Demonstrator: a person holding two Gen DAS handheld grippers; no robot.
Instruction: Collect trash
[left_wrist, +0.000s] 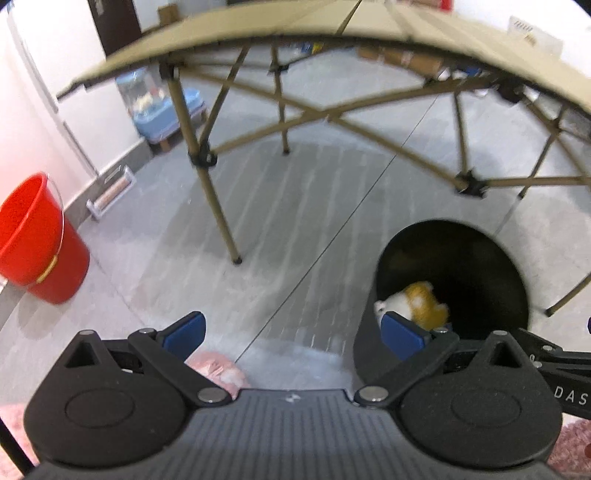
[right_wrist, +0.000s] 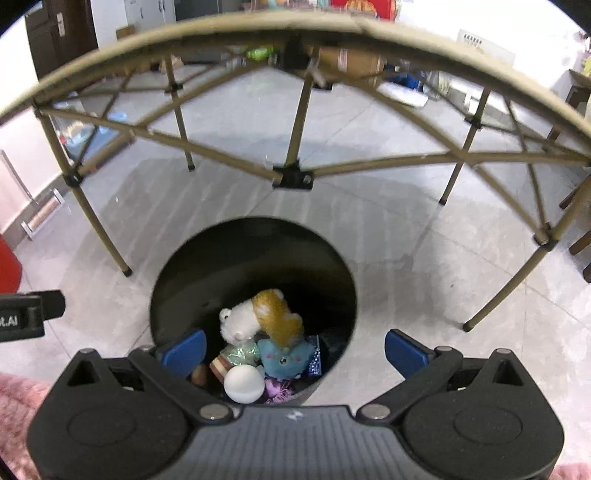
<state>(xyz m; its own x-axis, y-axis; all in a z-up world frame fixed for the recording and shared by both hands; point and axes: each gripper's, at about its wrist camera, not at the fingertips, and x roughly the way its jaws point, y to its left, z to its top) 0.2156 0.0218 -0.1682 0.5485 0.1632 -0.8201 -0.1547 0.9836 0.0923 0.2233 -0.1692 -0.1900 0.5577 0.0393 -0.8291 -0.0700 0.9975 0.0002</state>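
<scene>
Both tongs stand with fingers spread wide and nothing between the blue pads: the left gripper hangs over bare grey floor just left of the black bin, and the right gripper hangs directly above the same bin. Legible writing is scant: the letters "DAS" in white on the black body at the right edge of the left view, and a partial ".AI" on the black body at the left edge of the right view. At the far left of the left view stands one red bucket with a wire handle, against the wall; its contents cannot be seen. One tan folding table on crossed legs spans both views behind the bin. Contents of the bin, counted from the right view: one white and tan plush toy uppermost, one blue plush beneath it, one white ball nearest the camera, one striped item at the left, and purple material partly hidden. Pink fleecy fabric borders the lower corners.
</scene>
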